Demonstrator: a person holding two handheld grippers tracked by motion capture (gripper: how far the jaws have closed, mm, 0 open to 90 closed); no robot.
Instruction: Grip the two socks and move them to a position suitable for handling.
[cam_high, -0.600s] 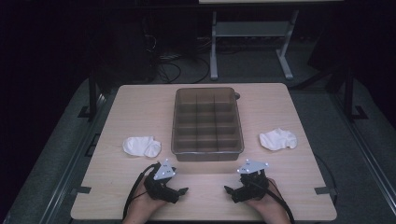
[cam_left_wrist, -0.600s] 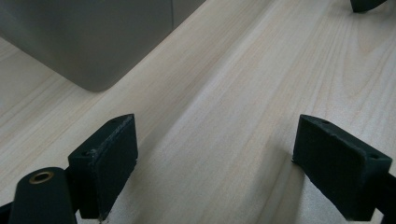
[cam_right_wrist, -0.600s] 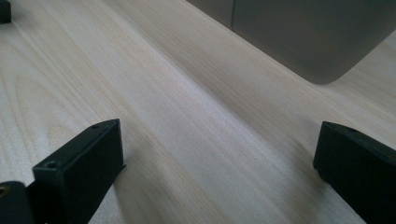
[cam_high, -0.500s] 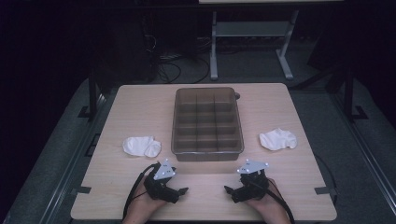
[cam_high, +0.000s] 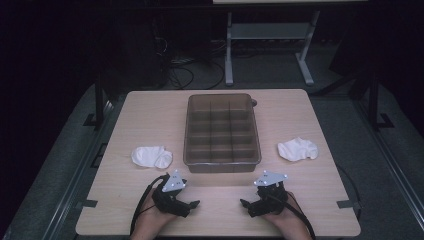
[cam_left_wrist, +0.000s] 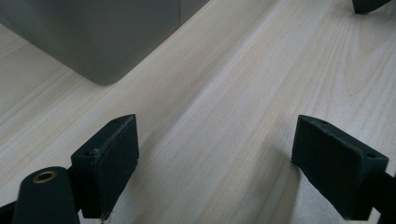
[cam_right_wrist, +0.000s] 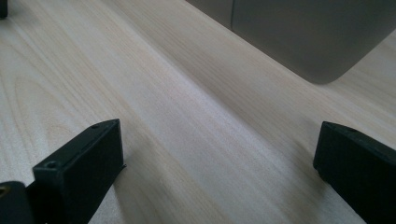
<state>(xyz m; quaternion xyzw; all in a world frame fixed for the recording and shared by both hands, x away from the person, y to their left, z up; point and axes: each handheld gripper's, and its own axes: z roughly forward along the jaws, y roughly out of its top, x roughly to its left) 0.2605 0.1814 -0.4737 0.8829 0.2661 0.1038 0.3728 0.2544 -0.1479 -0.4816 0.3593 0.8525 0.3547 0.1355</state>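
Resting low on the near edge of the wooden table (cam_high: 150, 107), the left gripper (cam_high: 192, 204) and the right gripper (cam_high: 243, 204) lie well apart, their tips turned toward each other, each in one of the person's hands. Both have their jaws spread wide with nothing but bare tabletop between them, as the left gripper view (cam_left_wrist: 215, 154) and the right gripper view (cam_right_wrist: 219, 168) show. Just beyond them, in the middle of the table, stands a translucent grey compartment box (cam_high: 222, 131), divided into a grid of cells; whether anything lies in them cannot be told. Its rounded near corners appear in the left gripper view (cam_left_wrist: 100, 37) and the right gripper view (cam_right_wrist: 317, 32). One crumpled white cloth (cam_high: 151, 156) lies left of the box, near the left gripper, and another white cloth (cam_high: 297, 148) lies right of it; neither touches the box or a gripper.
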